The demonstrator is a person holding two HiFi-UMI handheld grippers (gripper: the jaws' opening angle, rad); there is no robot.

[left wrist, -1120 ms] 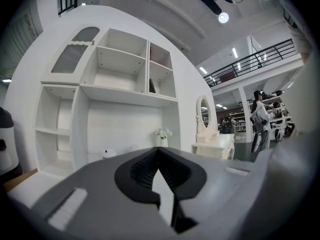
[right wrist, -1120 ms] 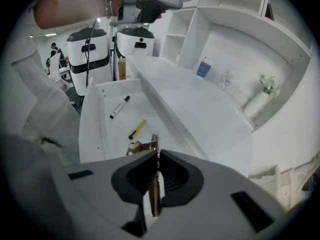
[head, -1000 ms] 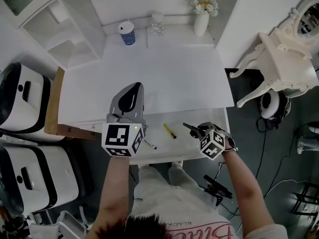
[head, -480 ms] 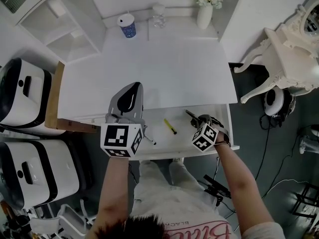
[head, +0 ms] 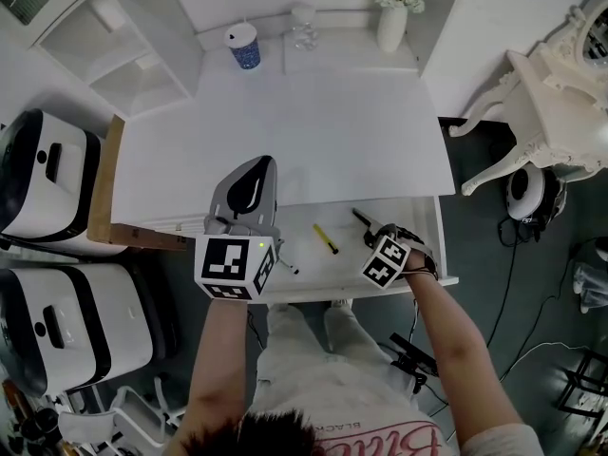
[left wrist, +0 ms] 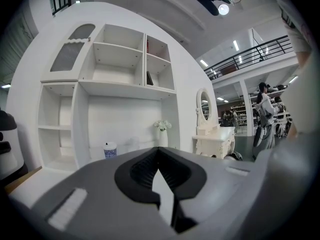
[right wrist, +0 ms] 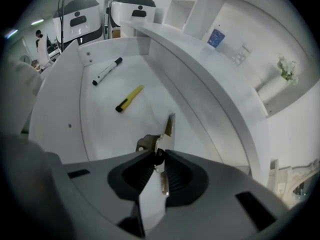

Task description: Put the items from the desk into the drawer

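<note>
Placing step, nearly done: my right gripper [right wrist: 159, 154] points steeply down into the open drawer [head: 306, 272]. Its jaws have just been easing apart with the slim metal tool [right wrist: 169, 126] between them, no longer pinched, I judge. Next I need a wider opening, then a straight lift. The desk [head: 313, 131] front edge overhangs just beyond the tool and the drawer's right wall is near, so my room lies up and toward me. The yellow pen [head: 325, 239] and marker [head: 285, 267], 2 items, lie well clear to the left. My left gripper [head: 255, 167] hovers closed and empty above the desk's front edge.
</note>
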